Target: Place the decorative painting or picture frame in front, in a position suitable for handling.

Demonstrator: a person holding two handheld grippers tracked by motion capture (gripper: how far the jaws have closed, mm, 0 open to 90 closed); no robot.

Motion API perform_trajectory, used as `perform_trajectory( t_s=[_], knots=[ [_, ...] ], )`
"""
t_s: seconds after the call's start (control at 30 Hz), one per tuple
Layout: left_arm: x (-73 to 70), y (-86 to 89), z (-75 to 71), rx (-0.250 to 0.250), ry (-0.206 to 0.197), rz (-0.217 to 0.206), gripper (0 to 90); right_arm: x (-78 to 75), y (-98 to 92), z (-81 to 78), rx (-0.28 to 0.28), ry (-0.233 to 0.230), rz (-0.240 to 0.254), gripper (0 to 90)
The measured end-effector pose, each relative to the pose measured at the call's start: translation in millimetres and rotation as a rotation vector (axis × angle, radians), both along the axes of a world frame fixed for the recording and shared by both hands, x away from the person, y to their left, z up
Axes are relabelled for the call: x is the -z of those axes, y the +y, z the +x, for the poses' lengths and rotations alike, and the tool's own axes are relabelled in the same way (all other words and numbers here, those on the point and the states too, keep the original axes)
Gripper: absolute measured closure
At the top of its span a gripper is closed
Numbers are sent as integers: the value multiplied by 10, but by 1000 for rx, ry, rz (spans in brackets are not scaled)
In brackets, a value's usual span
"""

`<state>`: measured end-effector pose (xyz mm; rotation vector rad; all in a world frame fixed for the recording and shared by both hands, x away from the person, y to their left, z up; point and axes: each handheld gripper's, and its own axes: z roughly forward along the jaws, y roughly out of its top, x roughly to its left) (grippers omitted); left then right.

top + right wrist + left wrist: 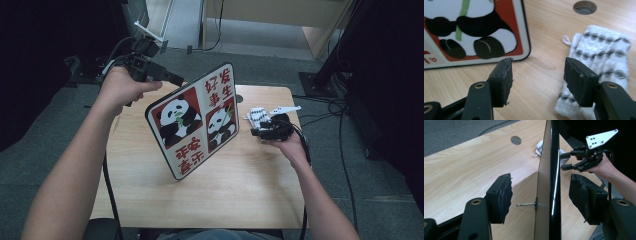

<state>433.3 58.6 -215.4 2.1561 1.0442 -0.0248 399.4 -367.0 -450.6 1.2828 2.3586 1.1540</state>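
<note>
A picture board (192,120) with two pandas and red characters stands tilted on edge on the wooden table (240,185). My left gripper (175,80) is at its upper left edge. In the left gripper view that gripper (541,191) is open; the board's black edge (551,182) runs between the pads without touching either. A thin metal prop (526,205) sticks out of the board's back. My right gripper (256,132) is open beside the board's right edge, low over the table, with nothing in it (537,75). A white cloth with black marks (601,52) lies by its right jaw.
The cloth (258,116) lies at the table's far right, near a round cable hole (239,98). Grey floor with cables surrounds the table. Bare wood lies in front of the board, toward the person.
</note>
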Motion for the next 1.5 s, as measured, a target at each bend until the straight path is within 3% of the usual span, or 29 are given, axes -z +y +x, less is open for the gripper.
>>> perform_trajectory(
  t_s=[0.2, 0.37, 0.4, 0.63, 0.8, 1.0, 1.2, 1.23, 1.3, 1.33, 1.43, 1.5],
  knots=[
    [-13, 228, -17, -28, -12, -2, 351, -11, -120, 141, 56, 10, -3, 411],
    [28, 376, -36, -40, -15, 0, 351, -28, -193, 226, 80, -11, -10, 412],
    [39, 403, -39, -41, -15, 0, 351, -17, -236, 262, 112, -25, 6, 421],
    [200, 625, -55, -64, -21, -26, 351, 117, -344, 426, 178, 9, -25, 417],
    [322, 699, -90, -57, -26, -34, 351, 240, -409, 456, 219, 43, -1, 432],
    [459, 763, -127, -64, -26, -27, 351, 352, -404, 481, 230, 69, 1, 465],
    [568, 816, -167, -66, -27, -37, 351, 451, -336, 484, 212, 96, -31, 604],
    [600, 833, -182, -68, -26, -40, 351, 458, -323, 483, 199, 103, -37, 713],
    [617, 841, -189, -69, -25, -42, 351, 456, -324, 485, 188, 101, -30, 752],
    [635, 846, -195, -71, -26, -46, 351, 452, -324, 489, 182, 125, -10, 797],
    [696, 862, -223, -71, -31, -39, 350, 421, -324, 491, 176, 160, -6, 812],
    [727, 870, -244, -67, -28, -46, 350, 364, -325, 482, 170, 160, -1, 813]
  ],
)
